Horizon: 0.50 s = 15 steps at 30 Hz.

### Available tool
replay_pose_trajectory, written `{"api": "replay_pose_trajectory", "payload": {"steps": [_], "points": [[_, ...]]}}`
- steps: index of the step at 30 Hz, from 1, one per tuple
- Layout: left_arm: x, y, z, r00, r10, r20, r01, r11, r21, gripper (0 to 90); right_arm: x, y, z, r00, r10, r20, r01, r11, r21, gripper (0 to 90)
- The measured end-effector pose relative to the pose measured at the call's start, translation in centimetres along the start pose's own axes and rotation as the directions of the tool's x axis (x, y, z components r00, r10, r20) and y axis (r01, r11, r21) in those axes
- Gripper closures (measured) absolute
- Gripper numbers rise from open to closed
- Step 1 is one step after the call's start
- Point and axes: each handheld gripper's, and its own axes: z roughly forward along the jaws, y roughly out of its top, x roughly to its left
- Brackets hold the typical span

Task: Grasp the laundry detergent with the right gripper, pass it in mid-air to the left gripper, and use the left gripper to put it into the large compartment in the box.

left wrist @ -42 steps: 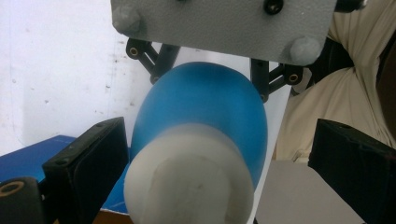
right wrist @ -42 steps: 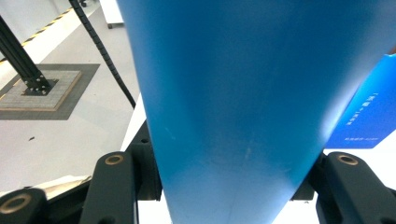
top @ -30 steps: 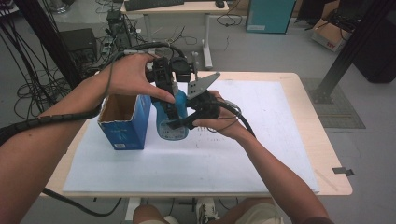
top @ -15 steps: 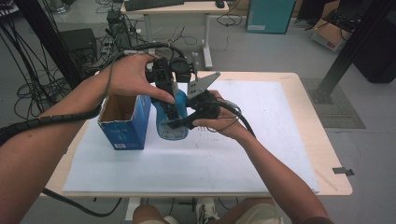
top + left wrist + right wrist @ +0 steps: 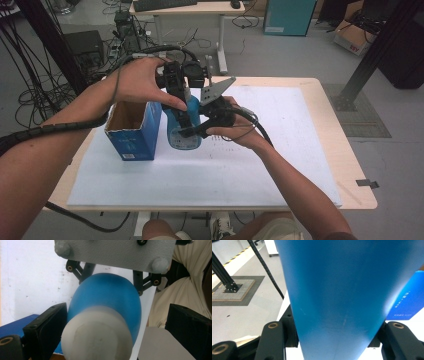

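On white-papered table [image 5: 280, 165] — right gripper [image 5: 192, 132] fingers clamping blue bottle [image 5: 182, 127], left gripper [image 5: 186, 111] fingers spread round its cap, cabled floor [image 5: 280, 55] behind.

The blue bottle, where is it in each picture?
High view: blue bottle at the middle, right of the blue box.
Left gripper view: bottle at the centre, white cap nearest.
Right gripper view: bottle covers the middle.
Shared landmark: the blue box.

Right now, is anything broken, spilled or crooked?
Nothing stands out. The blue bottle looks whole, its pale cap is on, and nothing is spilled on the white sheet. The open blue box stands upright beside it.
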Motion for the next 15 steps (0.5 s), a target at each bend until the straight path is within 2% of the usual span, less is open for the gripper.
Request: {"api": "replay_pose_trajectory", "payload": {"steps": [8,10,14,15], "points": [[0.00,0.12,0.17,1.0000,0.008,0.006,-0.008,0.9999,0.013,5.4,0.03,-0.01,-0.09,1.0000,-0.001,-0.007,0.001,1.000,0.004,43.7],[-0.04,0.13,0.15,1.0000,0.002,0.002,-0.002,1.0000,0.007,5.4,-0.07,0.01,-0.18,0.9998,-0.018,-0.006,0.018,1.000,0.005,43.7],[0.03,0.18,-0.01,1.0000,0.004,0.002,-0.004,0.9999,0.011,5.5,0.03,0.08,-0.20,0.9999,-0.010,-0.007,0.010,1.000,0.004,43.7],[0.00,0.21,0.01,1.0000,0.004,-0.007,-0.003,0.9999,0.011,5.5,-0.08,0.08,-0.23,0.9996,-0.027,-0.006,0.027,1.000,0.008,43.7]]}}
